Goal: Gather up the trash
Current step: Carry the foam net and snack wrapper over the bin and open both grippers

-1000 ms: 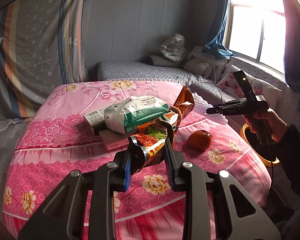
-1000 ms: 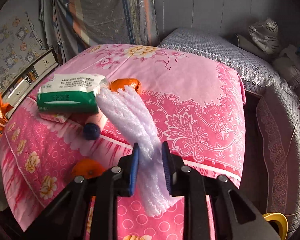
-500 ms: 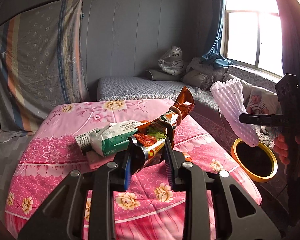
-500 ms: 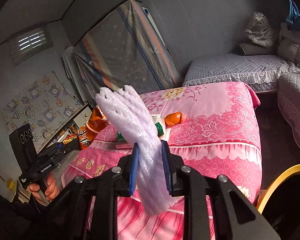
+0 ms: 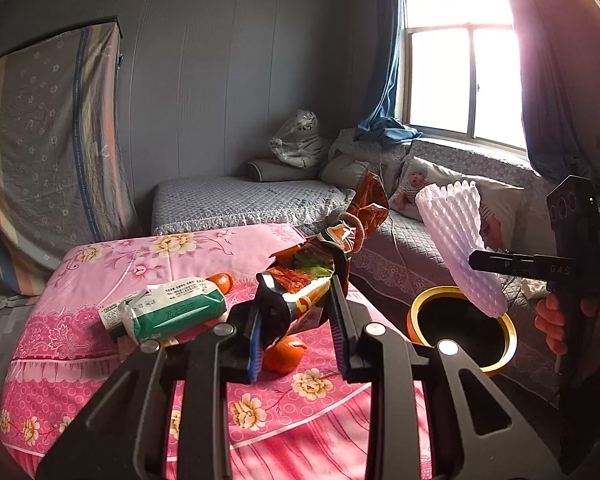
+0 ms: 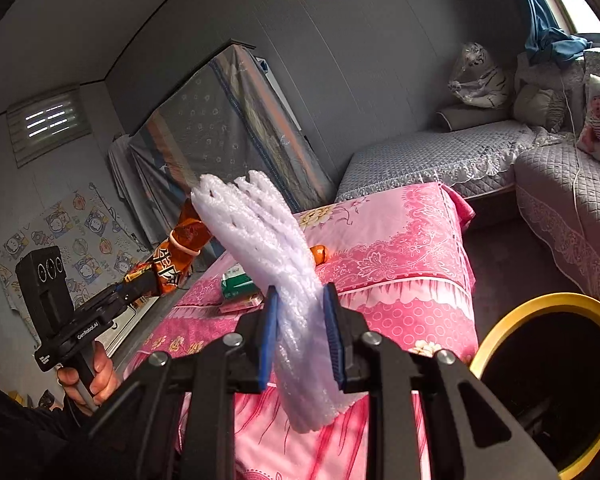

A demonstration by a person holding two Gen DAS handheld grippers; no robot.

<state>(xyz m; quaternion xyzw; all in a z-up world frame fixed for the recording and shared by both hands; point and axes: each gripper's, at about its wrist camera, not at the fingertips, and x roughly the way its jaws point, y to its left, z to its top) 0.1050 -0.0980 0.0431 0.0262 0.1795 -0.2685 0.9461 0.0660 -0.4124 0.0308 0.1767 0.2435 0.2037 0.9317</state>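
My left gripper point(image 5: 298, 312) is shut on a crumpled orange snack wrapper point(image 5: 324, 256) that sticks up and away from it, above the pink table point(image 5: 140, 264). My right gripper point(image 6: 300, 320) is shut on a white foam fruit net point(image 6: 268, 252), which hangs out both above and below the pads. In the left wrist view the foam net point(image 5: 460, 248) is held just over the yellow-rimmed black bin point(image 5: 460, 320) at the table's right. In the right wrist view the bin point(image 6: 548, 380) lies at the lower right and the wrapper point(image 6: 176, 256) at the left.
On the pink flowered tablecloth lie a green-and-white tissue pack point(image 5: 172, 312), a tangerine point(image 5: 282, 354) near the front and another point(image 5: 222, 280) further back. A grey sofa point(image 5: 236, 200) with cushions runs along the back and right walls, under the window point(image 5: 460, 60).
Both grippers have lifted off the table with their loads. The right one has swung the foam net rightward to the bin; the left one has drawn back and turned toward the bin.
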